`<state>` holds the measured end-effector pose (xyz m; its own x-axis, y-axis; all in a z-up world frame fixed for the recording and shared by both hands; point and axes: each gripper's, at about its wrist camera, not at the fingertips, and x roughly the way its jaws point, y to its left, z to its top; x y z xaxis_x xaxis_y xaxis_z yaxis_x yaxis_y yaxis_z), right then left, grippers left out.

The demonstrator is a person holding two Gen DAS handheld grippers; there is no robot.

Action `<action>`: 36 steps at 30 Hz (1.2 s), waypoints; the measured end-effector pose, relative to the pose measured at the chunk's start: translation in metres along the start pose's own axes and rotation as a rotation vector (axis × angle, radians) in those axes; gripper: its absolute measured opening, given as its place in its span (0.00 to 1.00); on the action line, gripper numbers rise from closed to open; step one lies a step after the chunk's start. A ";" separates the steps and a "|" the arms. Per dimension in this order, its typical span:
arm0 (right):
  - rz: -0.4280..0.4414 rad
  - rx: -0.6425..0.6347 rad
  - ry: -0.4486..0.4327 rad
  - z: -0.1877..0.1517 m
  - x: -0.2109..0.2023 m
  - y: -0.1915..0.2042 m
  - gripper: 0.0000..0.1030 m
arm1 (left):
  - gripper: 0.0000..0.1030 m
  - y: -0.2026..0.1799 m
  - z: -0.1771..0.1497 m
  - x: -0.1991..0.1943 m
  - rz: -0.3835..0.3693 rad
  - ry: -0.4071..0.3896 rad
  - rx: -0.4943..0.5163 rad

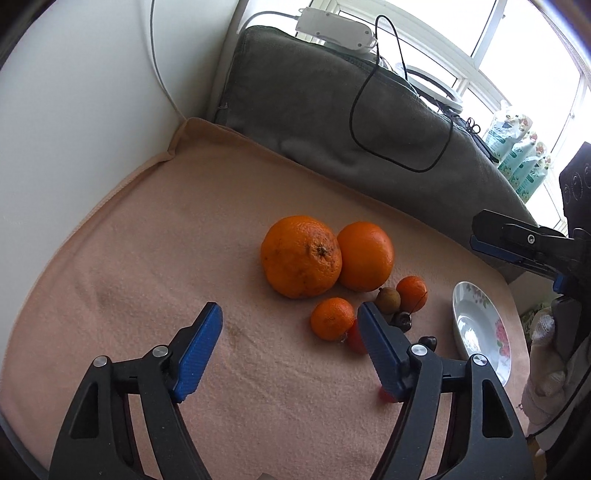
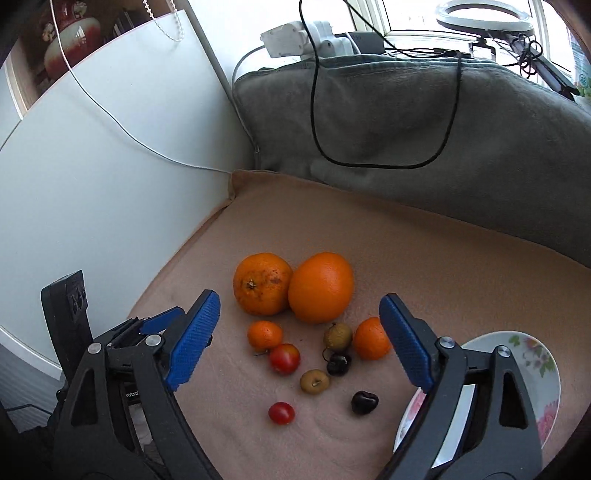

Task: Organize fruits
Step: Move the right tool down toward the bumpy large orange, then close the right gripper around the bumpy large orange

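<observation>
On the peach cloth (image 2: 424,258) lie a rough large orange (image 2: 262,284) and a smooth large orange (image 2: 320,288), touching. In front of them are two small mandarins (image 2: 264,335), two cherry tomatoes (image 2: 284,358), two dark cherries (image 2: 364,402) and two brownish-green small fruits (image 2: 314,381). A flowered white plate (image 2: 532,365) sits at the right, holding nothing that I can see. My right gripper (image 2: 299,299) hovers open over the small fruits. My left gripper (image 1: 290,314) is open above bare cloth, left of a mandarin (image 1: 331,319); its right finger hides part of a tomato (image 1: 354,338).
A grey blanket (image 2: 406,122) with a looping black cable (image 2: 317,122) rises behind the cloth. A white panel (image 2: 110,147) walls the left side. A power strip (image 1: 332,26), a ring light (image 2: 484,16) and packets (image 1: 517,155) stand by the window.
</observation>
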<state>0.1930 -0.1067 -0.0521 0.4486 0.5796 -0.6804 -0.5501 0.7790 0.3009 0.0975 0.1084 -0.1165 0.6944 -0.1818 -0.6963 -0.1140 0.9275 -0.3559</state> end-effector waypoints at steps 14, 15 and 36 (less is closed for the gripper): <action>0.105 -0.052 0.223 0.045 0.108 0.010 0.75 | 0.61 0.015 0.005 0.038 -0.055 0.047 -0.122; 0.109 -0.057 0.228 0.047 0.111 0.011 0.74 | 0.61 0.016 0.006 0.039 -0.058 0.045 -0.130; 0.129 -0.166 0.372 0.050 0.176 0.033 0.63 | 0.60 0.018 0.011 0.055 -0.080 0.064 -0.165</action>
<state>0.2890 0.0333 -0.1278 0.1010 0.5204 -0.8479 -0.7045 0.6392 0.3084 0.1415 0.1190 -0.1539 0.6599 -0.2781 -0.6980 -0.1788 0.8442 -0.5053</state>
